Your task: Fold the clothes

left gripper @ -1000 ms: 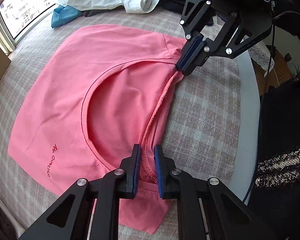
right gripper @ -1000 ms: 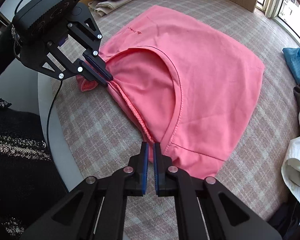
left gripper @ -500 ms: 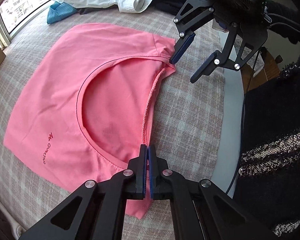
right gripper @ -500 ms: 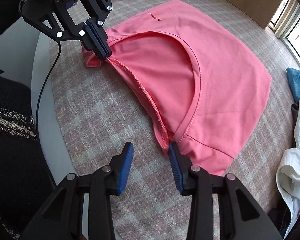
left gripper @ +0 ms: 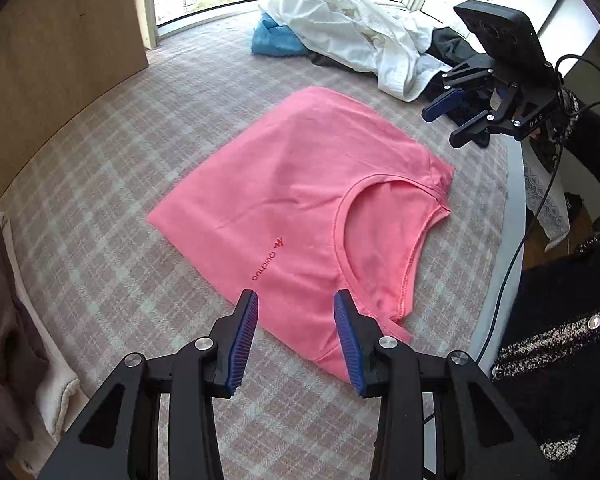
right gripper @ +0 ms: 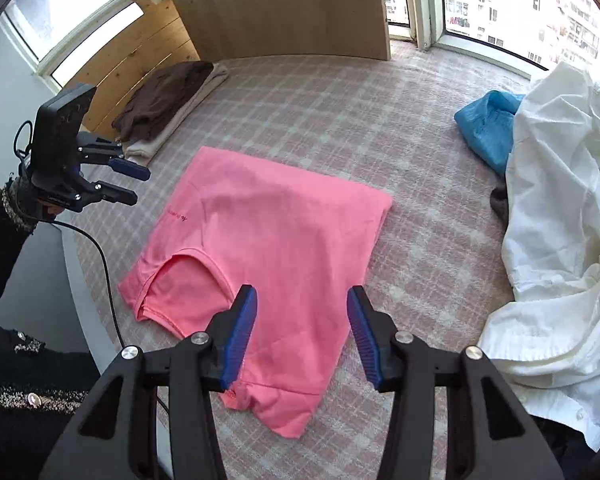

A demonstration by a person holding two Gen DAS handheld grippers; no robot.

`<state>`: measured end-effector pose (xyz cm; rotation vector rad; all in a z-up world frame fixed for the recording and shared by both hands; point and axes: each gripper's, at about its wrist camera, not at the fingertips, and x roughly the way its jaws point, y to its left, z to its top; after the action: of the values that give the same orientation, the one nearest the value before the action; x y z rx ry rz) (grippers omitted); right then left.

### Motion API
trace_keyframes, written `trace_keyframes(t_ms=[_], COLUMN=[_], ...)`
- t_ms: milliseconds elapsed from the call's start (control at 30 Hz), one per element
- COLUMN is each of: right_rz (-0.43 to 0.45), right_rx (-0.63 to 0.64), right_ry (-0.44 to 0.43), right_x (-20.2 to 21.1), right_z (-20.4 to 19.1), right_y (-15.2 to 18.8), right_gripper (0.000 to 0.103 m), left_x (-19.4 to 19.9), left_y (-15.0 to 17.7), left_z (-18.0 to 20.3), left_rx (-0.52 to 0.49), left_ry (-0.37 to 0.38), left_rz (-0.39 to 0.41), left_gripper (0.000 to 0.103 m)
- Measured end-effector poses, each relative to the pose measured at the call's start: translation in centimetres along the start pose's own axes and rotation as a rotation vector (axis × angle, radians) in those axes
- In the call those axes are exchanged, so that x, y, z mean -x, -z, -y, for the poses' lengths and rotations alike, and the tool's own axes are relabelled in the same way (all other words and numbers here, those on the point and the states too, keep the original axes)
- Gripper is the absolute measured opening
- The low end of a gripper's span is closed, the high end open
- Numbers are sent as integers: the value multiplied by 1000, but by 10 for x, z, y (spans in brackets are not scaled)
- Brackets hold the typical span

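We read "Quechua" under a small logo on the pink shirt (left gripper: 300, 184) | we read "D.A.S" on the right gripper (left gripper: 458, 118)

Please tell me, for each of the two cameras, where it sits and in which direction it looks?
Left wrist: on the left gripper, looking down at the pink T-shirt; jaws opening, empty; the right gripper shows.
Right wrist: on the right gripper, jaws opening, empty; a dark sleeve shows.
Shared: T-shirt, white garment, blue cloth.

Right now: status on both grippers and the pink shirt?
Left gripper and right gripper opening, nothing between jaws. Pink shirt lies folded flat on the bed. White garment pile beside it, not touching.
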<state>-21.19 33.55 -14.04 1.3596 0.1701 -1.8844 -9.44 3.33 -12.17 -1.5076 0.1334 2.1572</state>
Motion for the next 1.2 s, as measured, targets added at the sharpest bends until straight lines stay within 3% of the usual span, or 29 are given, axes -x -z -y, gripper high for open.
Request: trace_keyframes(t_ms=[67,167,233,467,500,567,600,800,967,1133,1200], right_rz=[16,-15,-37,-35,-34,-40,-43,24,73,40,46], right_rx=[-84,-150,-190,-245,-254,-263,-262,-305,-348,-400,-412], right_ry=[-15,-32,-66,-179,-196,-196,-203,-307,-277,-136,-138], right_x=[-10,-42,-57,-73,-74,-76,-78,-67,-67,-86,-86], right_z=[22,34,43,53,54,54,54,52,65,89,96], right_y=[-18,-29,-31,-36,-36,-37,-37,-38,-43,-35,-31], right_gripper=[46,46,46,45,40,18,5,4,3,3,2], left_x=[-7,-36,-55,-72,-72,-73,-74,-59,-46,-66,-72], left_y=[-11,-24,-26,-34,-35,-37,-37,-37,-44,-45,-44], left_z=[-32,-56,-63,-64,-64,-65,-66,-69,-81,-100,-107], left_rx=[137,205,249,242,235,220,220,226,239,262,276], left_ry=[17,-50,4,69,77,94,97,134,133,107,107], left_rz=[13,-31,-42,-49,-47,-49,-49,24,84,62,55], left_gripper=[38,38,38,35,33,13,11,4,4,4,4])
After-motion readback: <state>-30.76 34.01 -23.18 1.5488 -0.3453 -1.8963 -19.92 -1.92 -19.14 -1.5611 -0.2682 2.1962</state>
